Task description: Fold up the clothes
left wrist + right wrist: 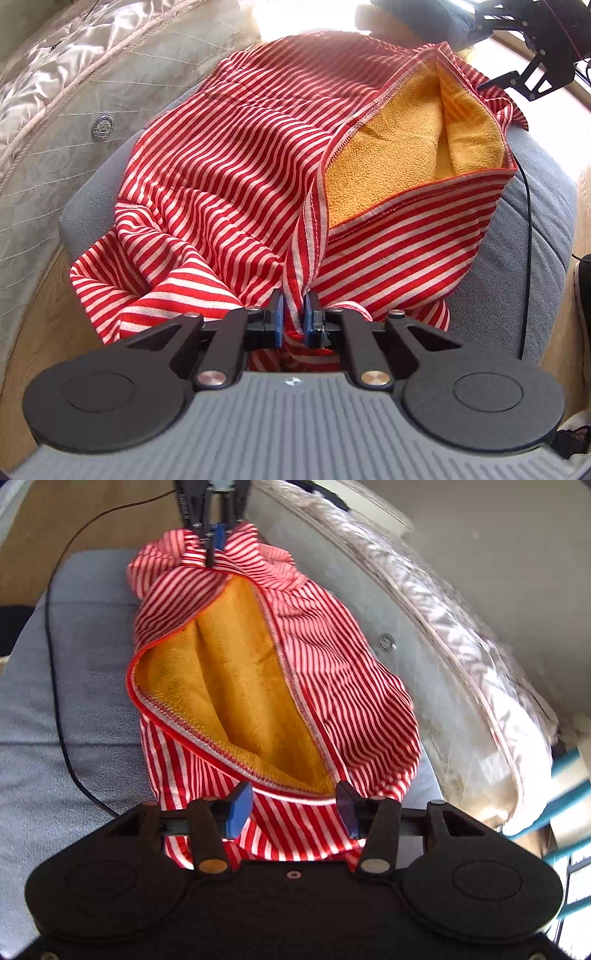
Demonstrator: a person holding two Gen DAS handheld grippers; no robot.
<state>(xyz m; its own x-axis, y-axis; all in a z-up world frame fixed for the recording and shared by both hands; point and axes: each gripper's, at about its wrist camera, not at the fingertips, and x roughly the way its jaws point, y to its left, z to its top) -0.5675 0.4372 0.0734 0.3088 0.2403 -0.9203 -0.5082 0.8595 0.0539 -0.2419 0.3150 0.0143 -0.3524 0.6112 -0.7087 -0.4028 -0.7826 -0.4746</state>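
Left to right across the left wrist view: quilted mattress edge (55,92) with a round metal badge (102,127), lettering too small to read; then red-and-white striped garment (221,177) heaped on a grey cushion (517,258), yellow fleece lining (399,162) gaping open at the right; black cable (529,229) trailing down the cushion's far side

Left gripper (294,321) pinched nearly closed on a bunched strip of striped fabric, blue pads pressed against the cloth. Right gripper (293,808) spread wide, nothing held, jaws hovering just over the hem at the mouth of the opening

Likely trouble from here:
- only a thin gather clamped at the left, so liable to slip out under a hard pull
- right side ungripped, so lifting now would probably drag the heap into a twist rather than a flat panel
- lining turned outward, likely to stay exposed in a fold
- cable beside the cloth, open to snagging

No brand, label or legible writing anywhere else
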